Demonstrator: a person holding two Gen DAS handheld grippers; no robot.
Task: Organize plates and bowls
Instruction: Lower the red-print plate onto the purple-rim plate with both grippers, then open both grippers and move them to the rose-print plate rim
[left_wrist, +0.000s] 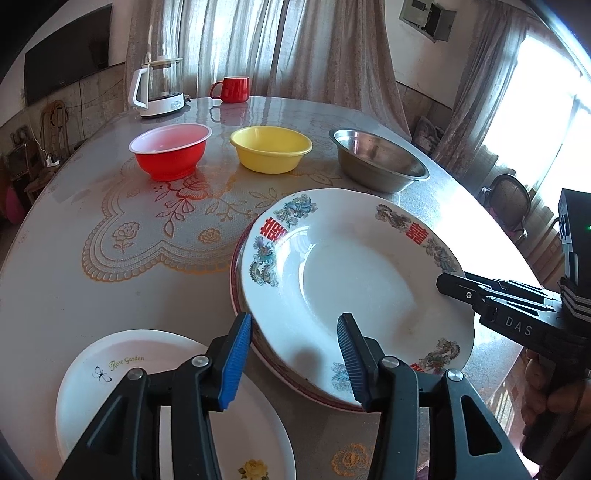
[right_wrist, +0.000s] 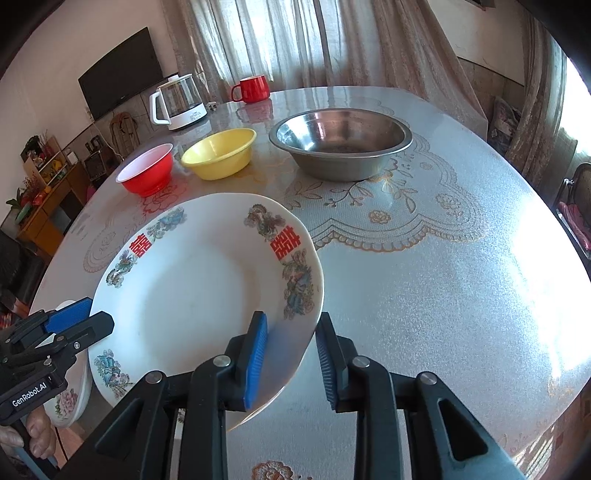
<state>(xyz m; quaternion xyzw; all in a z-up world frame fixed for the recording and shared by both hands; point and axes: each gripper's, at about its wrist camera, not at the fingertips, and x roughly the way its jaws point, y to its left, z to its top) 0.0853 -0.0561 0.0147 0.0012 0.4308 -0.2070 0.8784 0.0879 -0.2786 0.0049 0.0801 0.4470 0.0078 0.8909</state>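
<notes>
A white plate with red characters and dragon prints lies tilted on top of a red-rimmed plate. My right gripper has its jaws around the patterned plate's near right rim, not quite closed; it shows in the left wrist view. My left gripper is open, its jaws straddling the patterned plate's near left rim; it shows at the left in the right wrist view. A white "Rose Garden" plate lies under my left gripper. A red bowl, a yellow bowl and a steel bowl stand in a row behind.
A glass kettle and a red mug stand at the round table's far edge. A lace-pattern cover lies on the table. Chairs and curtains are beyond the right side.
</notes>
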